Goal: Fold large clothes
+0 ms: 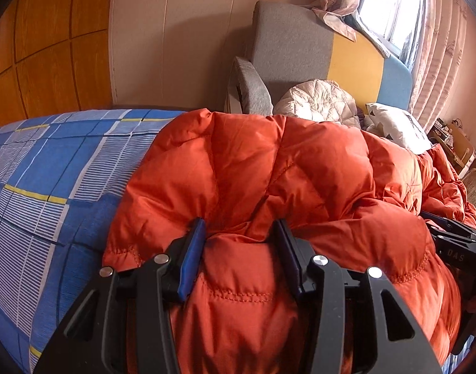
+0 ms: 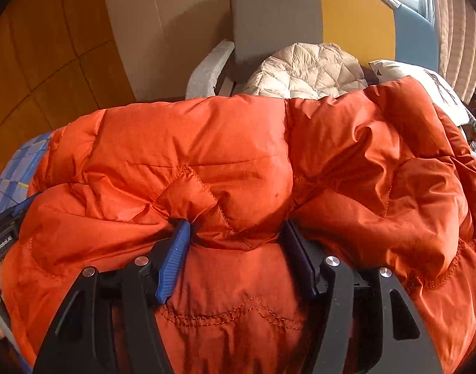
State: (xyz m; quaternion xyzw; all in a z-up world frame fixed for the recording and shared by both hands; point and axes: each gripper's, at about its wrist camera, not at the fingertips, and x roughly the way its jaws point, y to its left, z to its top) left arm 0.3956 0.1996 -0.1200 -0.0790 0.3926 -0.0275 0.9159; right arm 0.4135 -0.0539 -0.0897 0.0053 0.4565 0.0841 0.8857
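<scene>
I count two grippers: my left gripper (image 1: 241, 233) and my right gripper (image 2: 235, 237), each with two fingers. There is one orange down jacket (image 1: 269, 171), lying on one bed (image 1: 44, 168) with a blue checked sheet. Behind it stands one armchair (image 1: 288, 50), with one white quilted jacket (image 1: 316, 99) on it and one white pillow (image 1: 397, 124) beside that. One window (image 1: 391, 3) shows.

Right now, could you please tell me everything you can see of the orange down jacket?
The orange down jacket is a puffy, quilted garment of slightly shiny fabric with matching stitched seams. It lies bunched and folded over on the blue checked bedsheet, in front of a white quilted jacket. The left gripper and right gripper each have a thick fold between their pads.
</scene>
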